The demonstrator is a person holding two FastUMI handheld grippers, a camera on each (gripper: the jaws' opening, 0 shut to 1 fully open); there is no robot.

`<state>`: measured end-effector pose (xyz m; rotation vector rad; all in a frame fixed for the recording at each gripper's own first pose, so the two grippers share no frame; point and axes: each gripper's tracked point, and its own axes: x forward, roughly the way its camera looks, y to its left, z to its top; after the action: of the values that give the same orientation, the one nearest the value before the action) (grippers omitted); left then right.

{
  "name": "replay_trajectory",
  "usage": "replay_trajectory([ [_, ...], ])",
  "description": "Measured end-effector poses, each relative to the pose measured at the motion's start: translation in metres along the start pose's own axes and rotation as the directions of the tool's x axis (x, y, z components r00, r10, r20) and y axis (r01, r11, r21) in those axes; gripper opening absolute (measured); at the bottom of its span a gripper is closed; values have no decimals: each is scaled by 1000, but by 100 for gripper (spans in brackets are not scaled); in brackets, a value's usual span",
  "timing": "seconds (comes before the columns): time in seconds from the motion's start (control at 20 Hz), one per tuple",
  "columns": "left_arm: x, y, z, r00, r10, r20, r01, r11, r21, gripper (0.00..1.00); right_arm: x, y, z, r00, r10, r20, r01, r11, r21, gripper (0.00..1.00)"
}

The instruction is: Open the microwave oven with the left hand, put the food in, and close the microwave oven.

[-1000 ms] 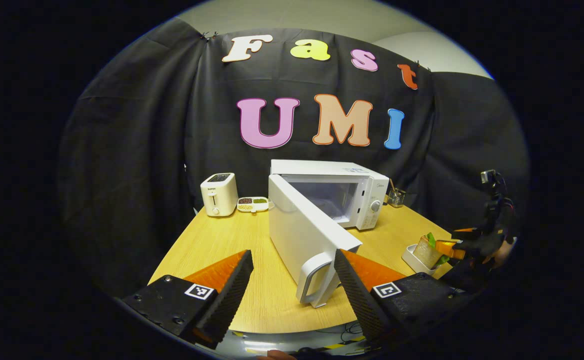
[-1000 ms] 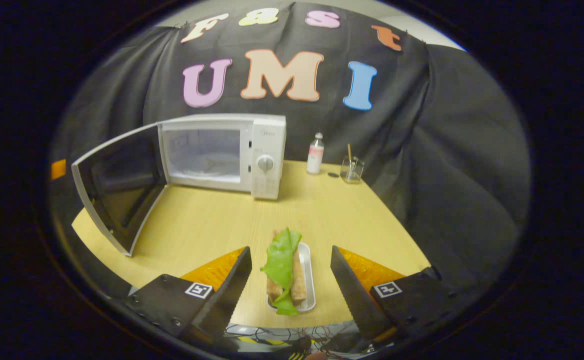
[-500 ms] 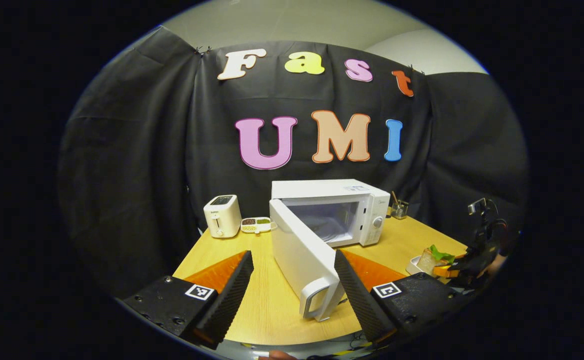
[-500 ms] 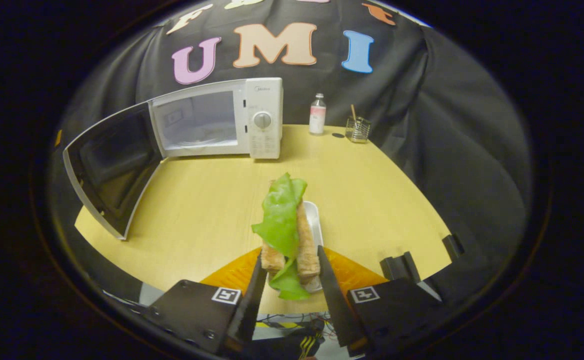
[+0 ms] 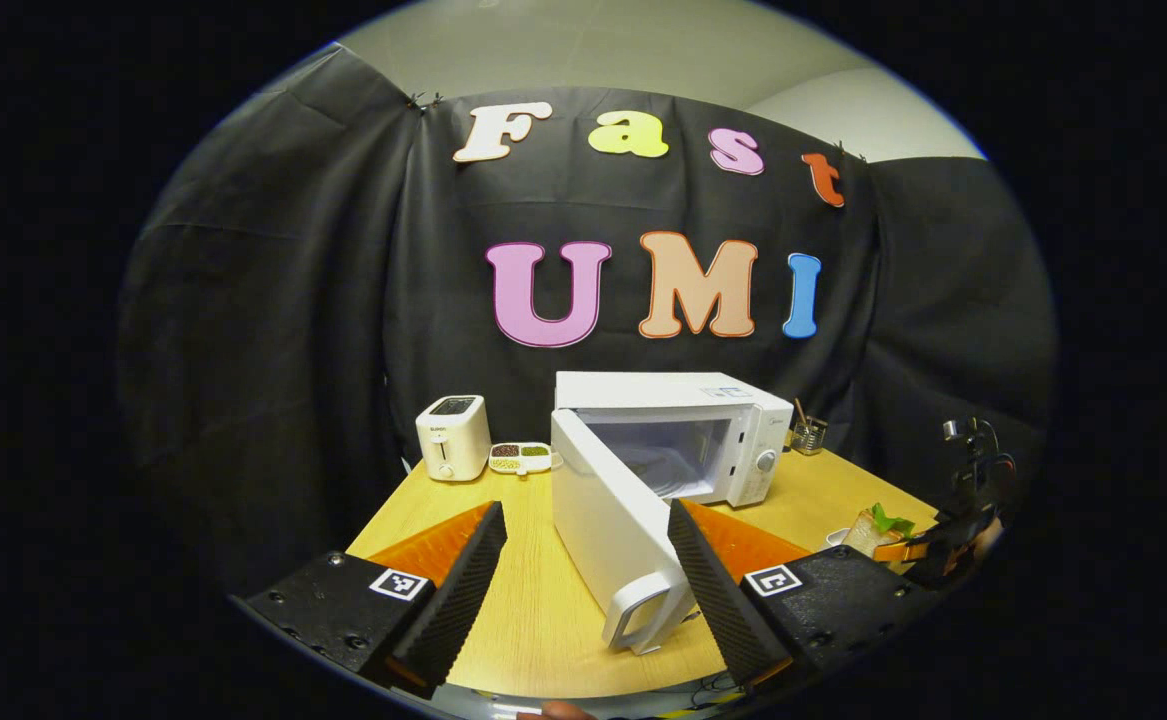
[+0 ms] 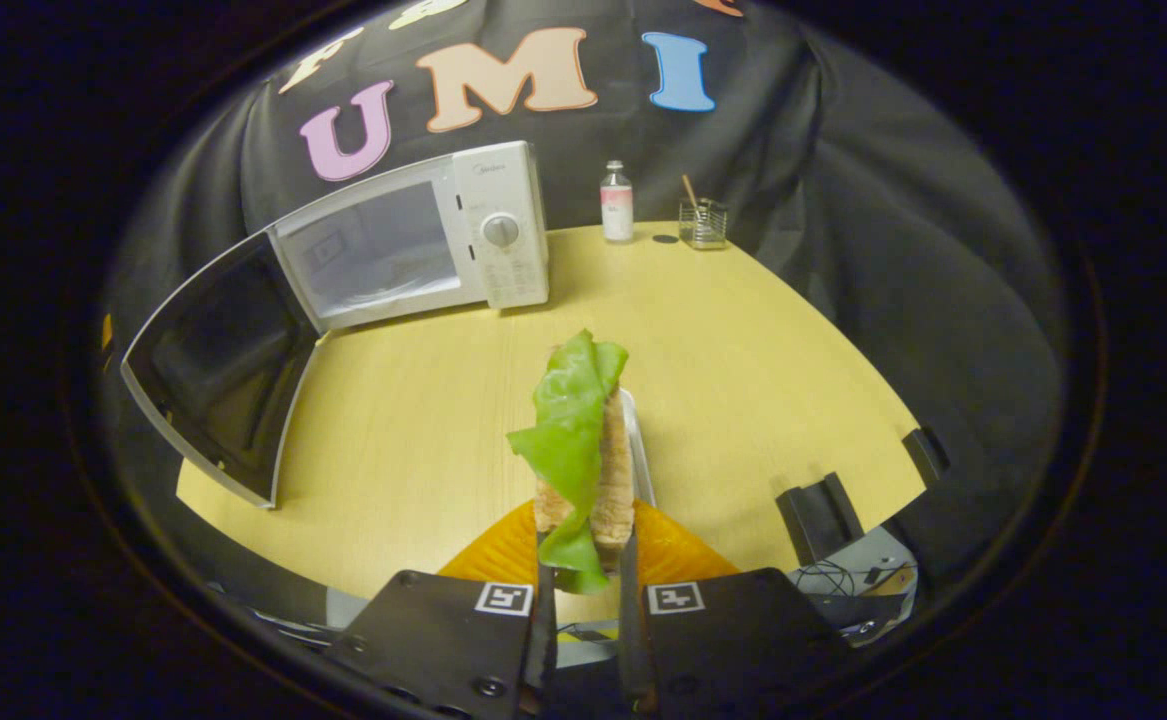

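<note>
Pale wood worktop (image 6: 413,420), rounded at its near edge, broad and bare in the middle. At far left in the left gripper view, white toaster (image 5: 453,437) near the back edge, with a small dish of beans (image 5: 520,457) just beside it. Next, white microwave (image 5: 688,440) with door (image 5: 615,525) swung wide toward the front, handle end near the worktop's near edge. Left gripper (image 5: 587,575) spread apart, grasping nothing, door handle (image 5: 645,610) between its fingers but apart from both. Further right, right gripper (image 6: 583,610) clenched on the sandwich (image 6: 583,450), lettuce draped over it, white tray (image 6: 638,450) under it on the worktop. Open run of bare wood between sandwich and microwave cavity. At back right, bottle (image 6: 616,202) and glass holder (image 6: 703,222) near the far edge.
</note>
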<state>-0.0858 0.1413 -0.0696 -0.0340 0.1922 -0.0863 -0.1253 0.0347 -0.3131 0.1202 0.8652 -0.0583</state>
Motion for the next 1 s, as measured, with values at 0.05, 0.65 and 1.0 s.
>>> replay_trajectory([
  [0.05, 0, 0, 1, 1000, -1, 6, 1, 1000, 0, 99, -1, 1, 2, 1000, -6, 3, 6, 1000, -5, 22],
  [0.65, 9, 0, 9, 999, -28, 20, 28, 1000, 7, 99, -25, 41, 83, 992, 54, 114, -42, 994, -105, 22],
  [1.0, 5, 9, 8, 1000, -19, 18, 18, 1000, 18, 99, -1, 142, 125, 965, 240, 103, -237, 971, -45, 27],
])
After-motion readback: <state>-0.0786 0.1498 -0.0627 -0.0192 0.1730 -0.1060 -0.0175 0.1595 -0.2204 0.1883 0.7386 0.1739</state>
